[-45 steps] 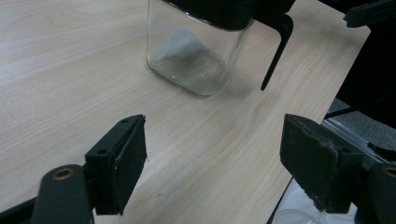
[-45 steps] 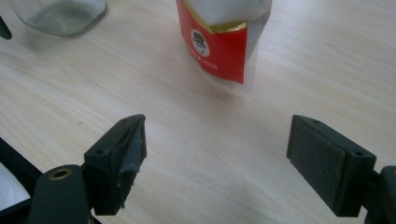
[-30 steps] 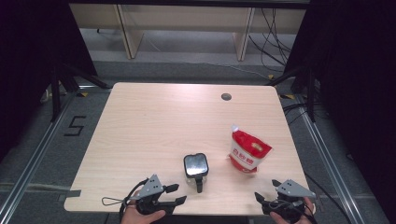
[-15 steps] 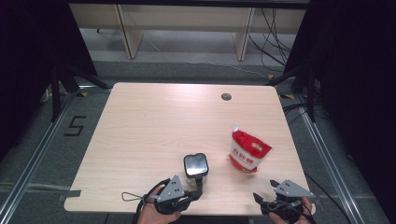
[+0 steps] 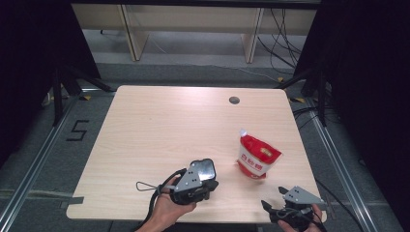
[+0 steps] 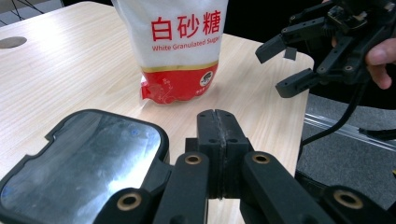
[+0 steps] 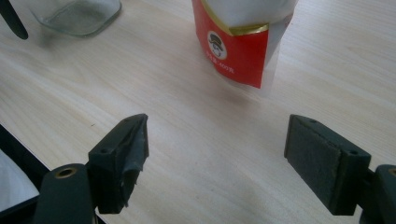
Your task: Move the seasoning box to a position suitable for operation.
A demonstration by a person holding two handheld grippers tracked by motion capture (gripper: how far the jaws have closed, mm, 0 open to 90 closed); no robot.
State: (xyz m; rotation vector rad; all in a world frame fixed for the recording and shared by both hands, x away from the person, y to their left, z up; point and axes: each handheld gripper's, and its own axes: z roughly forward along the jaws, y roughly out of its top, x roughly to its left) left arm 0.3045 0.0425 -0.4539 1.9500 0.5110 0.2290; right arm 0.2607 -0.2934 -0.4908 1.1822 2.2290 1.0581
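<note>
Matt pale wood-grain table (image 5: 159,125), glossy plastic sugar bag (image 5: 257,158), seemingly clear glass container (image 7: 74,14).

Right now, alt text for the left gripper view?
The left hand-held gripper, jaws shut, points across a wooden table at an upright sugar bag. A black-rimmed glass container sits lower left; the right hand-held gripper, open, hovers past the table edge, upper right.

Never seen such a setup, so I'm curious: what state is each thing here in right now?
Left tongs: shut, pads pressed together.
Right tongs: open, nothing between them.
Sugar bag: standing upright, untouched.
Glass container: lid on, right beside the left tongs.
</note>
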